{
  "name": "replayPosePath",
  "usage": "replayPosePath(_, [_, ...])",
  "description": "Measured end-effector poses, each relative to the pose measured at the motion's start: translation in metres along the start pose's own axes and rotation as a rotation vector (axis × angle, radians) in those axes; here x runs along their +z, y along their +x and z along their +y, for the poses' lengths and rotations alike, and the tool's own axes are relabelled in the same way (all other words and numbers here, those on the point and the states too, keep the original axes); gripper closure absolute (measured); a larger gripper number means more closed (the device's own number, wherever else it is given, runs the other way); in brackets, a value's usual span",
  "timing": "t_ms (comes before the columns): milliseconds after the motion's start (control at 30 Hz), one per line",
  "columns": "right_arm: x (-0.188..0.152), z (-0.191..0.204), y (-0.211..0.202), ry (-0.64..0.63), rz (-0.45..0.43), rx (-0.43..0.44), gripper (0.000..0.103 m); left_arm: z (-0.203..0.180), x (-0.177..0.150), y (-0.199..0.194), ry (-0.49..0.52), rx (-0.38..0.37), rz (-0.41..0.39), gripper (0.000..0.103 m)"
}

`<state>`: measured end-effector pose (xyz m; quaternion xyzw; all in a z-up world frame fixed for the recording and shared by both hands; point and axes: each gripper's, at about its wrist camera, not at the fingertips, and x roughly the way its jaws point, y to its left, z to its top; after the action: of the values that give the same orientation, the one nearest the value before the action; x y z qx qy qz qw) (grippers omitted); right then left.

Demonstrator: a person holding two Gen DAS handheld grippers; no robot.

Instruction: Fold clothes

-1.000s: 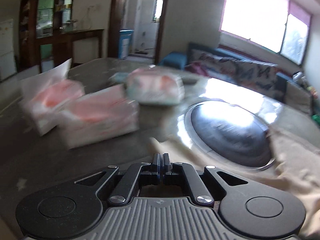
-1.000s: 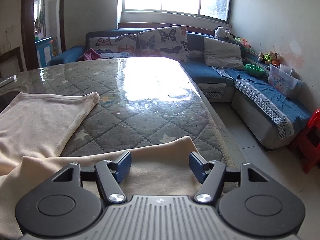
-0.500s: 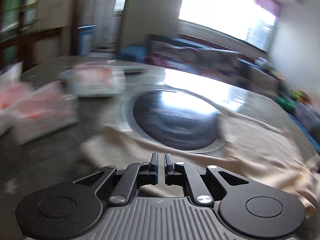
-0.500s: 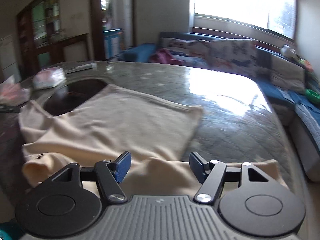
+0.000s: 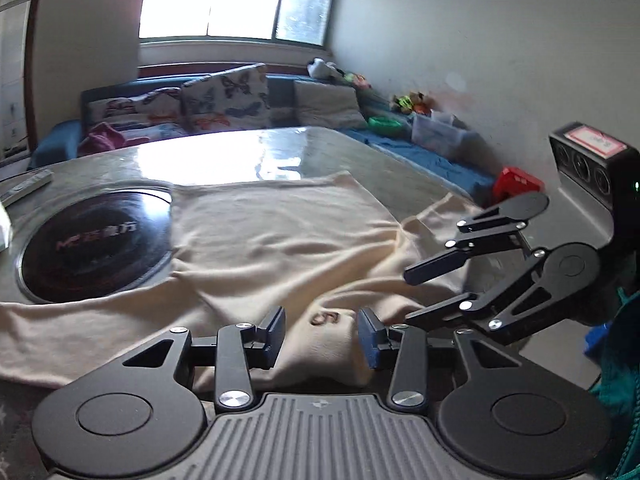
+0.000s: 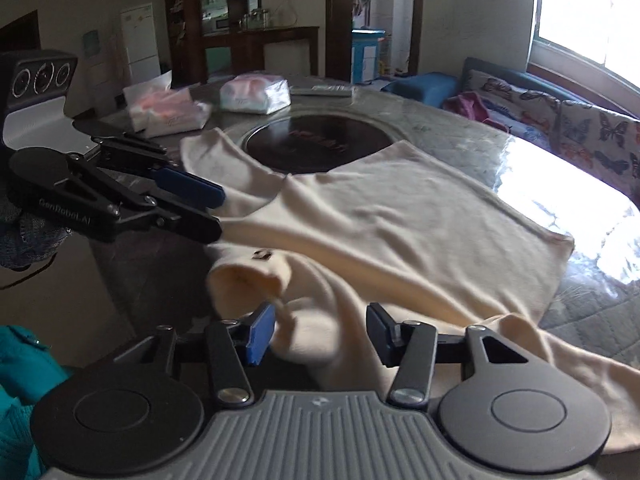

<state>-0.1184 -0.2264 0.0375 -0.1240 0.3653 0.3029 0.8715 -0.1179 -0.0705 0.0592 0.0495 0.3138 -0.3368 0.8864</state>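
A cream garment (image 5: 280, 240) lies spread and rumpled on the grey quilted table, partly over a round black cooktop (image 5: 92, 244). It also shows in the right wrist view (image 6: 380, 224). My left gripper (image 5: 322, 334) is open, its jaws either side of a bunched cuff with a small brown logo (image 5: 326, 317). My right gripper (image 6: 320, 336) is open, with a bunched fold of the same garment between its jaws. Each gripper shows in the other's view: the right one (image 5: 416, 294) and the left one (image 6: 214, 214), close together at the table's near edge.
Plastic-wrapped packs (image 6: 256, 94) and a remote (image 6: 322, 90) lie at the table's far side beyond the cooktop (image 6: 316, 144). A blue sofa with butterfly cushions (image 5: 224, 100) lines the wall under the window. Teal clothing (image 6: 20, 368) is beside my right gripper.
My left gripper has swung right toward the garment and opened from shut. My right gripper has turned left, stays open, and now has a garment fold between its jaws.
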Motion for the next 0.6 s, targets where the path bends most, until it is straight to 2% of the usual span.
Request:
replayPosePath(33, [-0.002,0.002,0.002,-0.011,0.010,-0.002,0.063,-0.004,-0.001,0.004,0.018,0.001,0.010,0.060])
replayPosePath(67, [-0.004,0.005,0.004,-0.024,0.019,-0.009,0.072,-0.007,-0.003,0.007,0.036,0.003,0.018,0.061])
replayPosePath(133, [-0.008,0.007,0.005,-0.034,0.025,-0.018,0.080,-0.011,-0.006,0.014,0.063,0.021,0.037,0.062])
replayPosePath(167, [-0.010,0.007,0.004,-0.034,0.024,-0.020,0.085,-0.013,-0.007,0.018,0.071,0.033,0.049,0.078])
replayPosePath(200, [-0.011,0.006,0.003,-0.033,0.019,-0.020,0.089,-0.011,-0.007,0.021,0.070,0.040,0.063,0.087])
replayPosePath(267, [-0.012,0.004,-0.001,-0.030,0.006,-0.019,0.093,-0.009,-0.006,0.022,0.059,0.028,0.072,0.099])
replayPosePath(433, [-0.011,0.001,-0.021,-0.031,0.007,0.001,0.095,-0.013,-0.003,0.000,0.083,-0.076,0.044,0.100])
replayPosePath(600, [-0.019,0.000,-0.031,-0.042,0.096,0.091,0.093,-0.009,-0.015,0.012,0.097,-0.100,0.135,0.098])
